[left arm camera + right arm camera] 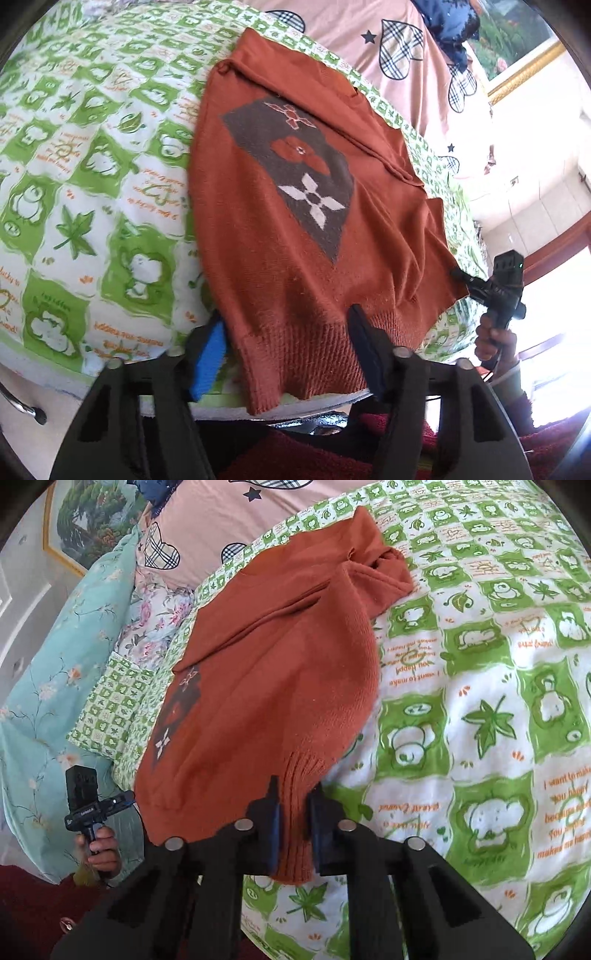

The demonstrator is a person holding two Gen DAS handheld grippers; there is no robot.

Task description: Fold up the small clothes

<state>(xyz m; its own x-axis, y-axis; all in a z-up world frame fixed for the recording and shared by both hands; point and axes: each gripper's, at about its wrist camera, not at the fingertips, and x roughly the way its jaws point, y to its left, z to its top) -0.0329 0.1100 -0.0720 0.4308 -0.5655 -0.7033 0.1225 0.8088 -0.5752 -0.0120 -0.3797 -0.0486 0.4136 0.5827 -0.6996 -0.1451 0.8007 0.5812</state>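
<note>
sweater (295, 221) lengthwise, ribbed hem nearest

sweater (295, 206): rust-orange knit, ribbed hem, grey panel with white and orange flowers
state: spread flat, sleeves folded in
pose: hem toward 6 o'clock, neck toward 12
place: on the green-and-white bedspread (92, 166), hem over its edge

a bed (480, 672) in a green-and-white printed cover carried a rust sweater (266, 686) lying flat, pillows (207, 528) beyond.
</note>
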